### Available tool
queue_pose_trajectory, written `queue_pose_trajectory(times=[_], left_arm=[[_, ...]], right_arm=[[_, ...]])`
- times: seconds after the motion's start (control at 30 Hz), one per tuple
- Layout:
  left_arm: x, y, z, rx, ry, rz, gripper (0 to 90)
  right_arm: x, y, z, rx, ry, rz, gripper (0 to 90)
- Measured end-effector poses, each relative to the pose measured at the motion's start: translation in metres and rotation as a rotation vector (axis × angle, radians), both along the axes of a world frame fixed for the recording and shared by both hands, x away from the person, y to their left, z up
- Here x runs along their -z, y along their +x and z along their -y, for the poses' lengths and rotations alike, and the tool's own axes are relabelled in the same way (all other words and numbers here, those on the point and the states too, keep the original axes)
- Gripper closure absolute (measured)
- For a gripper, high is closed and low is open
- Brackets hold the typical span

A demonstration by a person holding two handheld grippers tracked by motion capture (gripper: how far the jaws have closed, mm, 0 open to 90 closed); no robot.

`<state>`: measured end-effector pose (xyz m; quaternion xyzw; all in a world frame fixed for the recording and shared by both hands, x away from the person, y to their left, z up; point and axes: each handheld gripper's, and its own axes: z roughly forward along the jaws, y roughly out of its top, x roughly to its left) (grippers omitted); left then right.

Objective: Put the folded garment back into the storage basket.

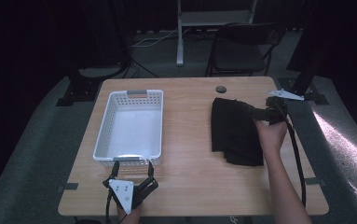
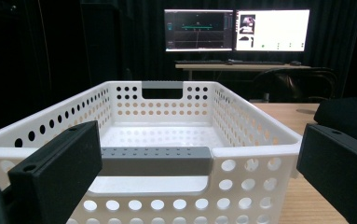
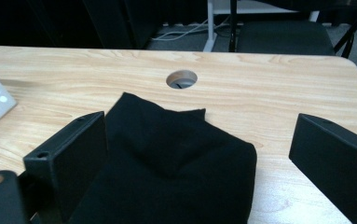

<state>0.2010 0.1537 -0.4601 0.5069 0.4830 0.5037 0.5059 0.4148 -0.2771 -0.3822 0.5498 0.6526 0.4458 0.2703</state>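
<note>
A white perforated basket (image 1: 129, 126) stands empty on the left half of the wooden table (image 1: 190, 158). Right of it lies a folded black cloth (image 1: 234, 133). My left gripper (image 1: 133, 165) sits open at the basket's near rim, and in the left gripper view its jaws (image 2: 199, 140) frame the grey handle (image 2: 155, 158) without touching it. My right gripper (image 1: 256, 113) points left over the cloth's far right corner. In the right gripper view it (image 3: 197, 135) stands open with the black cloth (image 3: 167, 163) lying between the jaws, which are apart from it.
A round cable hole (image 1: 221, 89) is in the table just beyond the cloth. Behind the table stand a dark chair (image 1: 241, 51) and a desk leg (image 1: 180, 32). Two lit monitors (image 2: 236, 30) are far off in the left gripper view.
</note>
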Motion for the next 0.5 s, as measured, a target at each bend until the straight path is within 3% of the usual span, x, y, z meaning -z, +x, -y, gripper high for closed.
queue_pose_trajectory(times=[0.5], left_arm=[[0.0, 0.0, 0.0, -0.001, 0.001, -0.002, 0.7]], right_arm=[[0.025, 0.019, 0.0, 0.015, 0.005, -0.086, 4.0]])
